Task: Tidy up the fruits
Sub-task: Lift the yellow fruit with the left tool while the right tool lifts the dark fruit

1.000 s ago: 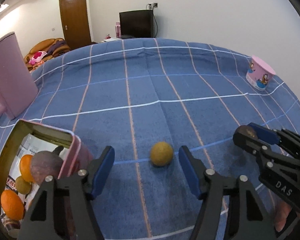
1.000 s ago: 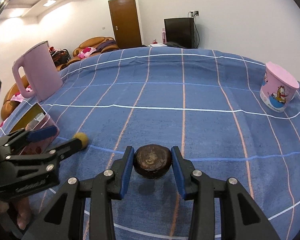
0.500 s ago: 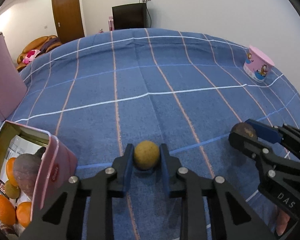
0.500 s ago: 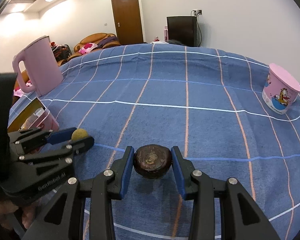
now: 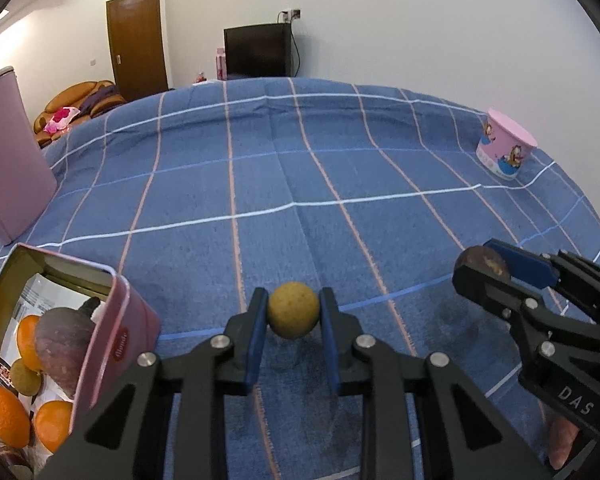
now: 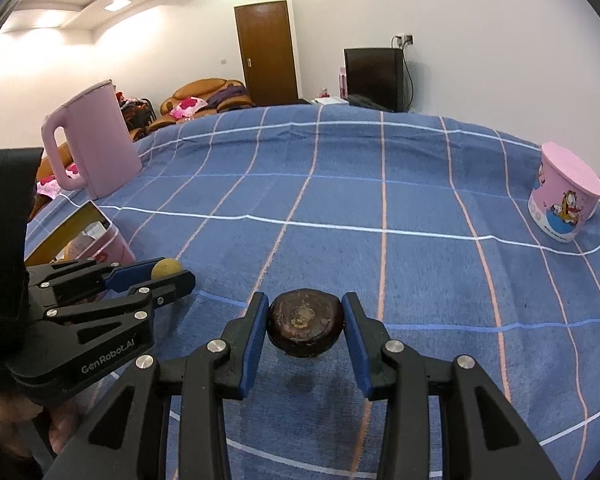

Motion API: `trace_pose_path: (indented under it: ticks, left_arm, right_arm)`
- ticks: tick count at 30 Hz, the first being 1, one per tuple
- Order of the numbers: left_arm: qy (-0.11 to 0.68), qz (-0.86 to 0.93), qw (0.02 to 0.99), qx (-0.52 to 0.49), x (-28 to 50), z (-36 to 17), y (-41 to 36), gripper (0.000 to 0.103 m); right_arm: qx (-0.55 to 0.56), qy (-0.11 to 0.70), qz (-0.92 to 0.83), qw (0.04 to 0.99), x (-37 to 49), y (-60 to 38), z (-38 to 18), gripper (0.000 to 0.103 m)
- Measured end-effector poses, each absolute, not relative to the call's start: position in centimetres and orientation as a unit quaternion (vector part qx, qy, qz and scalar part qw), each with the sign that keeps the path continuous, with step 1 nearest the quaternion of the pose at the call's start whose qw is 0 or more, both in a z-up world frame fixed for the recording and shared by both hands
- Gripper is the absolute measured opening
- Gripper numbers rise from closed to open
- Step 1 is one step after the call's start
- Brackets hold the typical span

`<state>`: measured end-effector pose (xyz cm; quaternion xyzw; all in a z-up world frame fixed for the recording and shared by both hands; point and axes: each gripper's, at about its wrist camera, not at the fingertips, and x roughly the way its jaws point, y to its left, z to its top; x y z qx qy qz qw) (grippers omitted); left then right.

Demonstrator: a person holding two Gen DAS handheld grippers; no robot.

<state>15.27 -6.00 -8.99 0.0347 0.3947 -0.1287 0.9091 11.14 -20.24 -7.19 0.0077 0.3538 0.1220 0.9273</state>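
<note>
2 fruits gripped, both just above the blue checked cloth [image 5: 300,184], near the pink tin [image 5: 118,326].

The left gripper [image 5: 293,316] is clamped across a small, firm yellow fruit [image 5: 293,315]; the right gripper [image 6: 305,330] pinches a hard, flattish dark fruit [image 6: 305,327] at its widest sides. Both look light and apt to roll.

— Blue cloth [image 5: 300,184] on the desk, checked with white and orange lines.
— Yellow-brown speckled ball of fruit [image 5: 293,309]; dark brown fruit [image 6: 305,322], nearly black.
— Pink tin [image 5: 116,344], gold inside, holding oranges [image 5: 6,416].
— Pink jug [image 6: 100,152]; pink cup [image 6: 564,192] with cartoon print.
</note>
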Motion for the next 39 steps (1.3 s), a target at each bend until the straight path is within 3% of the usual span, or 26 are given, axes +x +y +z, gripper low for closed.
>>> trace_pose_path:
  ticks: [39]
  left_arm:
    - [0.275,-0.102,0.955,0.040,11.5,-6.0,-5.4,0.027]
  right_arm:
    - [-0.002,0.281,0.127,0.951,8.7,-20.4,-5.5,0.040]
